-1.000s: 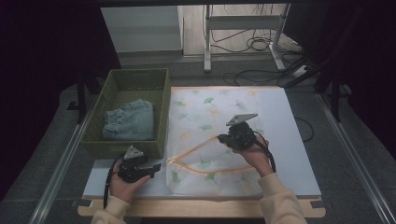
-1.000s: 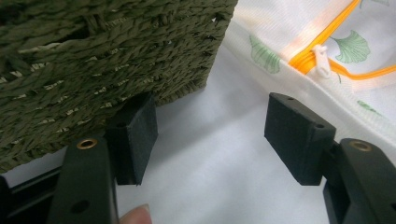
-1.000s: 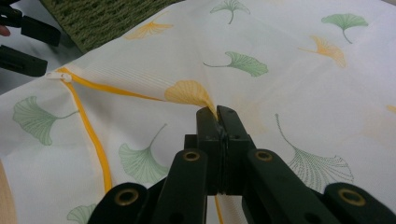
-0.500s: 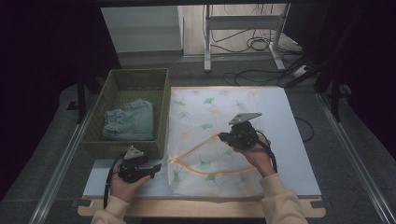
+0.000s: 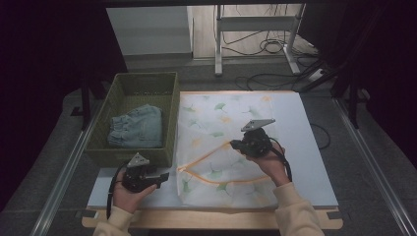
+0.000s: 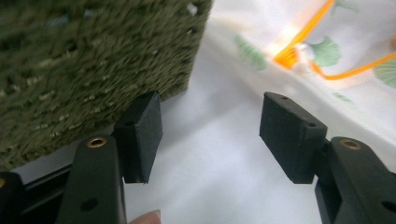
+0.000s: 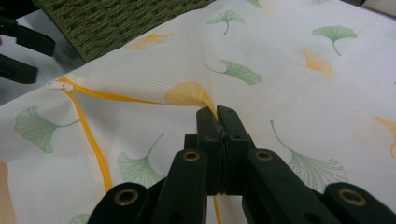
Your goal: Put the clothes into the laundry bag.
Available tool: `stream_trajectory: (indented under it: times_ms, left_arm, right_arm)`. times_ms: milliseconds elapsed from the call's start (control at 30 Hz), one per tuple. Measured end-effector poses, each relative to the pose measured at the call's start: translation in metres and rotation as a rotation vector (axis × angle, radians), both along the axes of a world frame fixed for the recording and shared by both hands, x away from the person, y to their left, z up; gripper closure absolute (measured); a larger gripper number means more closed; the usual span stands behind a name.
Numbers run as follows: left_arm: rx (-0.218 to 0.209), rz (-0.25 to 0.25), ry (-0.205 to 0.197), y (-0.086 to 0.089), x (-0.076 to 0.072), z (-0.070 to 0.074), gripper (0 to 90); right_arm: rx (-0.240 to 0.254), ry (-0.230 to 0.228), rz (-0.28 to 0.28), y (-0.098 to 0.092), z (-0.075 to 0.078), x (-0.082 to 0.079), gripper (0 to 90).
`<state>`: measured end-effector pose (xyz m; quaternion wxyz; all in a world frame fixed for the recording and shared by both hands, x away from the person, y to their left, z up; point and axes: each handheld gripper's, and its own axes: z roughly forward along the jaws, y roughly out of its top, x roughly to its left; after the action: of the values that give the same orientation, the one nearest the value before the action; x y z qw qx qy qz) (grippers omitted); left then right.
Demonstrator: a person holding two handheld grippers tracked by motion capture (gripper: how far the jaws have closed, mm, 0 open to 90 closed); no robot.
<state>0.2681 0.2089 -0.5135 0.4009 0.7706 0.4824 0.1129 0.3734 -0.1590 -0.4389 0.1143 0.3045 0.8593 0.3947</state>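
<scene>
Our right gripper (image 7: 217, 112) was closed tight on the cloth (image 5: 216, 123), pinching a fold of it next to the yellow zipper (image 7: 88, 135), near the middle of the white board (image 5: 305, 147). Our left gripper (image 6: 210, 130) stood with its jaws apart and nothing between them; they had just been closing a little. It hovered over the bare board at the near left, just beside the near right corner of the green basket (image 5: 128, 152). The white zipper pull (image 7: 60, 86) lay a little further to the right of it, at the left end of the open zipper.

The cloth, printed with green and yellow leaves, was spread flat on the board, right of the basket. In the basket lay folded blue jeans (image 5: 137, 127).

We think the risk was this: if the left gripper closed too early, it would catch only air or the basket wall, not the pull. Also, a hard pull by the right gripper could drag the whole cloth and move the zipper end away.

We could read no brand, label or writing anywhere.
</scene>
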Motion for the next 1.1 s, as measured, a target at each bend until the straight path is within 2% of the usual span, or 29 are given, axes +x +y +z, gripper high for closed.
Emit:
stream_trajectory:
  times_ms: [167, 300, 400, 633, 867, 933, 967, 1000, 1033, 1067, 1100]
  left_arm:
    - [-0.004, -0.018, -0.044, -0.005, -0.003, 0.017, 38.2]
    - [-0.014, -0.031, -0.059, -0.011, -0.004, 0.027, 37.5]
    - [-0.014, -0.041, -0.065, -0.014, -0.003, 0.031, 37.3]
    - [-0.027, -0.019, -0.08, -0.012, -0.003, 0.039, 36.2]
    - [-0.05, -0.014, -0.089, -0.009, -0.002, 0.05, 36.1]
    - [-0.062, -0.012, -0.093, -0.008, -0.001, 0.055, 36.2]
    - [-0.072, -0.01, -0.107, -0.006, 0.0, 0.064, 36.2]
    - [-0.072, -0.01, -0.107, -0.006, 0.0, 0.064, 36.1]
    - [-0.085, -0.009, -0.121, -0.004, 0.002, 0.072, 35.8]
    - [-0.085, -0.009, -0.121, -0.004, 0.002, 0.072, 35.7]
    - [-0.084, -0.004, -0.136, -0.001, 0.005, 0.08, 35.7]
  right_arm:
    - [-0.005, 0.002, 0.003, 0.0, -0.001, 0.0, 88.4]
    - [0.006, 0.015, -0.003, -0.001, -0.002, 0.001, 88.6]
    - [0.009, 0.03, -0.012, -0.002, -0.003, 0.002, 88.9]
    - [0.03, 0.04, -0.042, -0.006, -0.001, 0.003, 88.9]
    - [0.027, 0.032, -0.032, -0.007, 0.001, 0.002, 88.9]
    - [0.023, 0.028, -0.025, -0.006, 0.001, 0.001, 88.9]
    - [0.019, 0.024, -0.02, -0.005, 0.0, 0.001, 88.9]
    - [0.019, 0.024, -0.02, -0.005, 0.0, 0.001, 88.9]
    - [0.016, 0.025, -0.018, -0.005, 0.0, 0.001, 88.9]
    - [0.016, 0.025, -0.018, -0.005, 0.0, 0.001, 88.9]
    - [0.016, 0.025, -0.018, -0.005, 0.0, 0.001, 88.9]
